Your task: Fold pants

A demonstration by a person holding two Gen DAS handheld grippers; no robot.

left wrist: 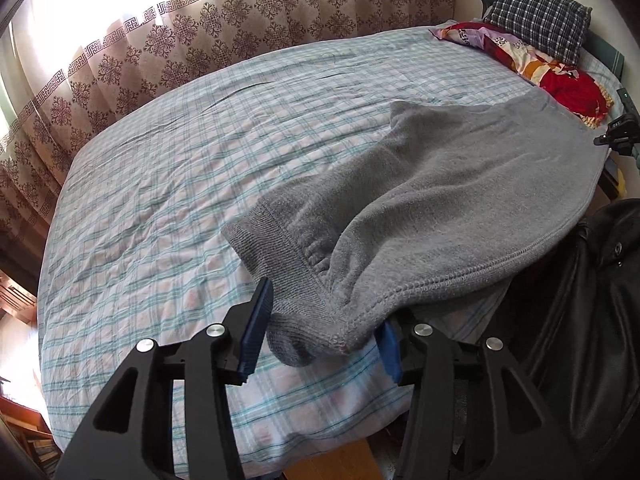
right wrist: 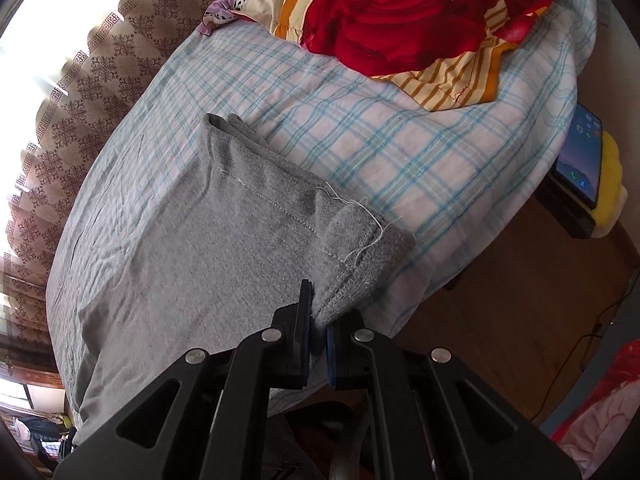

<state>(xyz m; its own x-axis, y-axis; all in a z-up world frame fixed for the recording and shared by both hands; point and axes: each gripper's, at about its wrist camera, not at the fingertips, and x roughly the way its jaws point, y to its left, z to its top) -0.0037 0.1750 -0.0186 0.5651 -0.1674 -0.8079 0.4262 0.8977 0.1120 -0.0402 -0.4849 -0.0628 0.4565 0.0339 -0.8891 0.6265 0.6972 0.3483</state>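
Grey fleece pants [left wrist: 460, 196] lie along the near edge of a bed with a blue and white plaid sheet [left wrist: 180, 184]. In the left wrist view my left gripper [left wrist: 320, 336] is open, its blue pads on either side of the ribbed cuff end [left wrist: 296, 320], which lies between them. In the right wrist view my right gripper [right wrist: 318, 330] is shut on the other end of the pants [right wrist: 240, 248], at the stitched corner [right wrist: 352, 276] near the bed edge.
A red rose-print pillow [right wrist: 408, 12] and a dark checked pillow [left wrist: 540, 16] lie at the head of the bed. Patterned curtains [left wrist: 160, 44] hang behind. A phone [right wrist: 580, 156] sits on a dark stand beside the bed. A black jacket [left wrist: 580, 320] is at my right.
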